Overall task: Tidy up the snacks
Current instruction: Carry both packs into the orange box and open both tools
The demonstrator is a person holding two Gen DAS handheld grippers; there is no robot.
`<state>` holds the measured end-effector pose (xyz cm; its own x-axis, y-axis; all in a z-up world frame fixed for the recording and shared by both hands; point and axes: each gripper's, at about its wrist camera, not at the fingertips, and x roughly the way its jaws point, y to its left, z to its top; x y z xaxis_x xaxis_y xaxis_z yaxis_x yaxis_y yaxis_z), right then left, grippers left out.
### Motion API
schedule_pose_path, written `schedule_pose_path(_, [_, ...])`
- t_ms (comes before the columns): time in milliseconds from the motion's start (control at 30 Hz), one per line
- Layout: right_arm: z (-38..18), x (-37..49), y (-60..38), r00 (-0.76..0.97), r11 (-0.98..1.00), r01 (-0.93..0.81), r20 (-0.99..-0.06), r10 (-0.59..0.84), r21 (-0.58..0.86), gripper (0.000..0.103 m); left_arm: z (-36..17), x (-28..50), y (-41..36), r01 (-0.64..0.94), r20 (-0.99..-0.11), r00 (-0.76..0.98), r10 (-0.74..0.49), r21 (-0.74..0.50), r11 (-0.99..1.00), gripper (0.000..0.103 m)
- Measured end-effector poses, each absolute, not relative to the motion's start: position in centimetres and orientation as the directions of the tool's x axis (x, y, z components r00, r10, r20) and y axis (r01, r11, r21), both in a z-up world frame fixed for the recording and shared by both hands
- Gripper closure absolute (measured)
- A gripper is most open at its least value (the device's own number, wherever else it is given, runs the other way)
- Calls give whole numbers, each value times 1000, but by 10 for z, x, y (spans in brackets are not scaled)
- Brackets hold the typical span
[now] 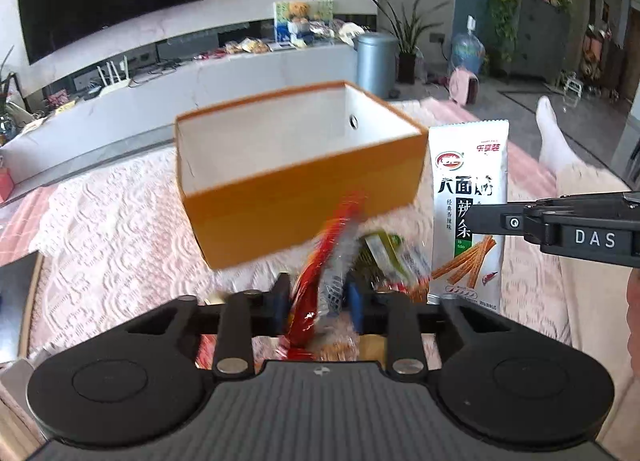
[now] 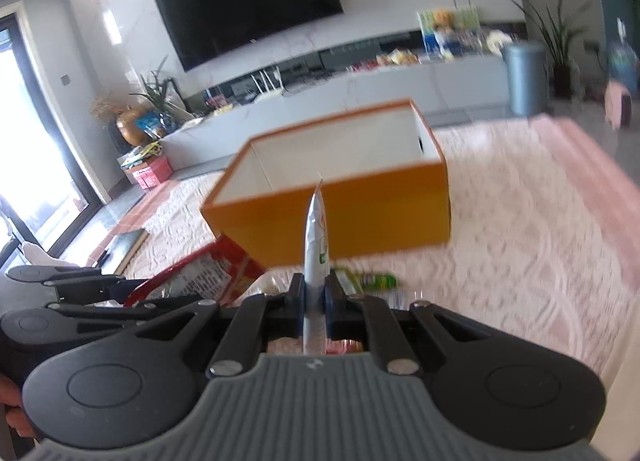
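An open orange box point(image 1: 304, 197) with a white, empty-looking inside stands on the pink lace-covered table; it also shows in the right wrist view point(image 2: 360, 217). My left gripper point(image 1: 318, 299) is shut on a red snack packet point(image 1: 320, 273), held just in front of the box. My right gripper point(image 2: 314, 307) is shut on a white spicy-strip packet point(image 2: 316, 245), seen edge-on there and face-on in the left wrist view point(image 1: 468, 205), to the right of the box. A green packet point(image 1: 386, 251) lies below on the table.
A pink lace cloth point(image 2: 520, 261) covers the table. More snack packets point(image 2: 208, 273) lie by the box's near left corner. A long TV bench point(image 1: 240, 73), a grey bin point(image 1: 376, 61) and plants stand behind. A person's socked leg point(image 1: 554, 137) is at right.
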<state>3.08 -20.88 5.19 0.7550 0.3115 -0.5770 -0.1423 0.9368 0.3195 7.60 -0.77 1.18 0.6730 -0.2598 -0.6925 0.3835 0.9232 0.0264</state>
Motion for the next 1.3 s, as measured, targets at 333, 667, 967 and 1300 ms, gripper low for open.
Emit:
schedule_pose_path(333, [94,71,-203,784,937,-211,-525,332,277,98,46,106,-2,331,-600,764,-237,49,942,77])
schedule_pose_path(667, [129,137,-187,825,936,-255,-450,342,243,98,60,155,-3,293,-532,819,-214,68,954,77])
schedule_pose_path(967, [107,223,-174,787,926,-219,-506,354,308,98,28,211,-9,284,-605,779,-164,107,953,77])
schedule_pose_path(1300, [26,298,-168,558,877,-145,-694,455,457,98,-11,248,-19,362,-699,704,-128,197,911,78])
